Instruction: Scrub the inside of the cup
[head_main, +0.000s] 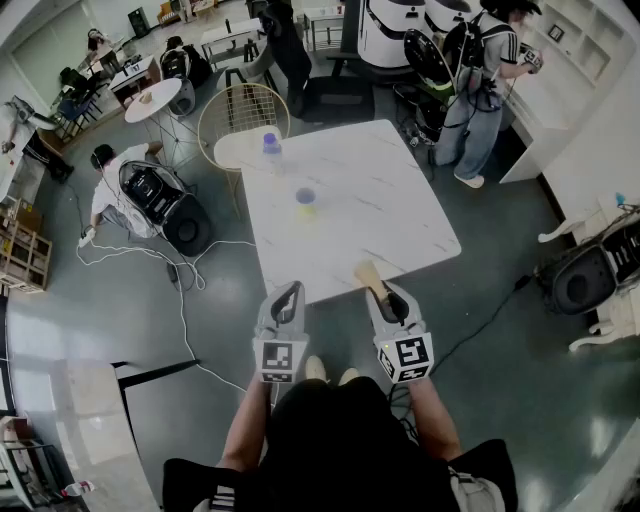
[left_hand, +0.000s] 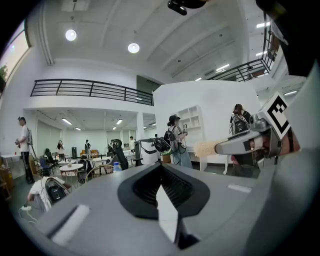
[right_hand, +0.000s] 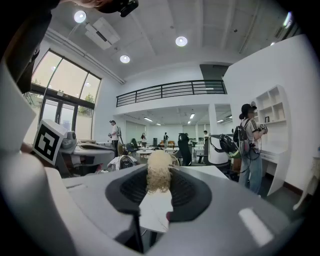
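A small cup (head_main: 305, 200), purple on top and yellow below, stands near the middle of the white marble table (head_main: 390, 215). Both grippers hover level at the table's near edge, well short of the cup. My left gripper (head_main: 290, 291) is shut with nothing between its jaws (left_hand: 161, 169). My right gripper (head_main: 388, 297) is shut on the handle of a scrub brush (head_main: 368, 272), whose beige bristly head (right_hand: 159, 172) sticks out past the jaws (right_hand: 157, 196). The left gripper view shows that brush head (left_hand: 205, 148) off to its right.
A bottle with a purple cap (head_main: 270, 145) stands at the table's far left corner, with a round wire chair (head_main: 243, 112) behind it. A person (head_main: 120, 185) crouches on the floor to the left among cables. Another person (head_main: 485, 80) stands at the shelves, far right.
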